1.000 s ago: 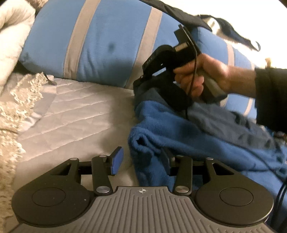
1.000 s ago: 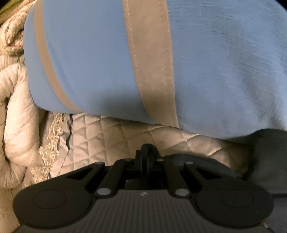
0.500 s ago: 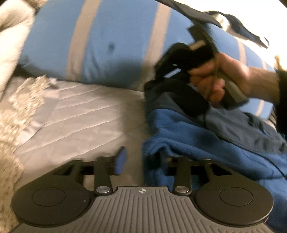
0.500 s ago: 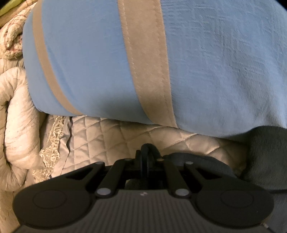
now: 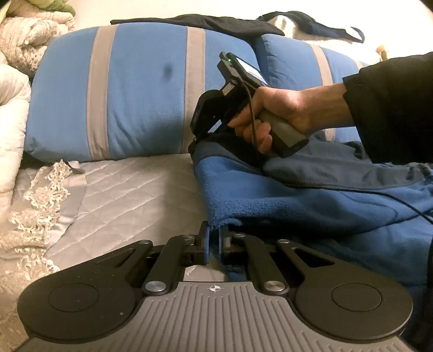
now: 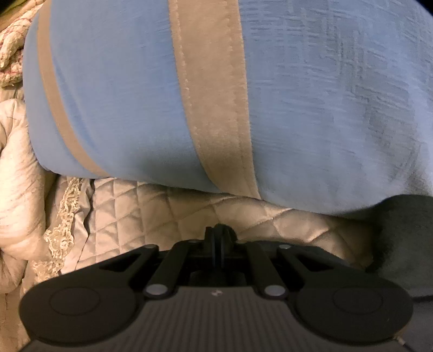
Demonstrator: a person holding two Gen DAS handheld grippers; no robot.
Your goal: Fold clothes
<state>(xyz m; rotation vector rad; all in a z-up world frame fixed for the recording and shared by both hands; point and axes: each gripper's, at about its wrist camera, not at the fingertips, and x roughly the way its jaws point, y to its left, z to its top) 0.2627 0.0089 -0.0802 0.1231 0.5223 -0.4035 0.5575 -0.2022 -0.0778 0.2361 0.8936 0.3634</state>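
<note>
A blue fleece garment (image 5: 297, 211) with a dark grey inner side lies crumpled on the quilted bedspread (image 5: 130, 195). My left gripper (image 5: 213, 241) sits at its near left corner, and the blue pads are closed on the fleece edge. A hand holds my right gripper (image 5: 193, 140) at the garment's far left corner, against the pillow. In the right wrist view the right gripper (image 6: 220, 234) is shut, with dark grey cloth (image 6: 406, 243) bunched to its right. What it pinches is mostly hidden under the fingers.
A blue pillow with grey stripes (image 5: 140, 94) stands close behind the garment, a second pillow (image 5: 292, 65) beside it. Dark clothes (image 5: 216, 23) lie on top of them. Lace trim (image 5: 40, 203) and a cream blanket (image 5: 10, 108) border the left. A black cable (image 5: 379, 192) crosses the fleece.
My left gripper went from wide open to closed on the fleece's near corner. The right gripper and the hand rose a little at the far corner.
</note>
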